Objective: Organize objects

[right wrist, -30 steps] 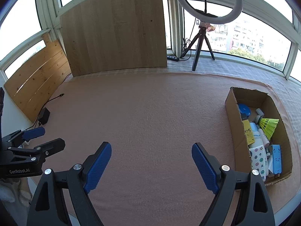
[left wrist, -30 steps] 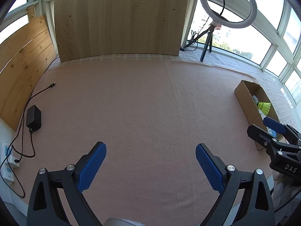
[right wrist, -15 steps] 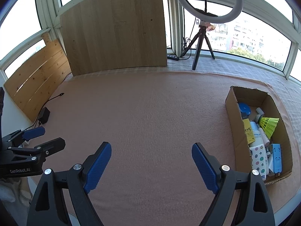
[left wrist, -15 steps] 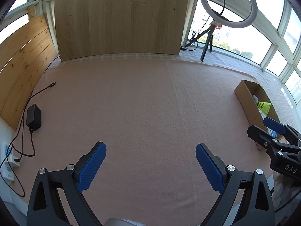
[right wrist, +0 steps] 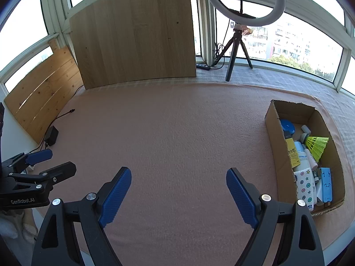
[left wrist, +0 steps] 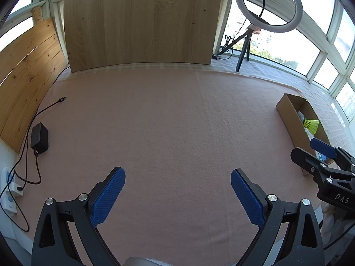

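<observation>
The left claw (left wrist: 177, 196) and the right claw (right wrist: 178, 196) are both hanging spread wide over the pink felt-covered tabletop (right wrist: 177, 133), pinching nothing.

The task's things are sitting well off to the right in the open brown cardboard box (right wrist: 275, 146). A white tube printed with coloured faces (right wrist: 304, 185) and a flat light-blue case (right wrist: 326, 182) are lying at the near end. Both are looking light and smooth, so likely slippery; taking each across its narrow width seems safest. Farther in, the yellow-green shuttlecock (right wrist: 316, 145) is probably very light with a crushable skirt, so it is best held at its cork end.

The box walls are crowding any reach inside. Beyond, the cloth is running bare to the upright pale wooden board (right wrist: 135, 35), leaving generous room.
</observation>
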### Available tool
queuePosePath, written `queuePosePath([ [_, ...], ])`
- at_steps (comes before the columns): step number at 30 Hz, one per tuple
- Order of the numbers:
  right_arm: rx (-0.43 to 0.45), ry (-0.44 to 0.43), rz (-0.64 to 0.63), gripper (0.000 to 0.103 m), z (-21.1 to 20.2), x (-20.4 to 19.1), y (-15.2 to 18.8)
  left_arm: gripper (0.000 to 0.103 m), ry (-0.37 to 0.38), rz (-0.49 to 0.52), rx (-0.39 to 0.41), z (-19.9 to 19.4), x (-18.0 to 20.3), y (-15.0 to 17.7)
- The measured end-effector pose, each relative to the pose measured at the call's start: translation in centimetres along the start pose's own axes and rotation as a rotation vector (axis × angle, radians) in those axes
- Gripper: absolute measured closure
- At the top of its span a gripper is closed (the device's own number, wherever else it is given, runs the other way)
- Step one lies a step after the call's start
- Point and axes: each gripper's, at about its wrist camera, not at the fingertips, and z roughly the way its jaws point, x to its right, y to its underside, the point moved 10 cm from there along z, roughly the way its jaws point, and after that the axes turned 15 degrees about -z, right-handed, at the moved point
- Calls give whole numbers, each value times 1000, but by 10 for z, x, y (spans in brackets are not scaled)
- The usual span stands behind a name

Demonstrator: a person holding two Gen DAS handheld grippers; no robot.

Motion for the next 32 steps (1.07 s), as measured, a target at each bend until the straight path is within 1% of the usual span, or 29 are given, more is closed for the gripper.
queuePosePath([
  [22, -21, -5, 2, 18, 8, 1, 3, 4, -3, 3, -3, 1, 0, 1],
  [27, -28, -7, 4, 18, 10, 1, 3, 3, -3, 18, 12, 1, 1, 2],
  [32, -31, -9, 9, 18, 11, 3, 4, 3, -8, 22, 6, 6, 1, 4],
])
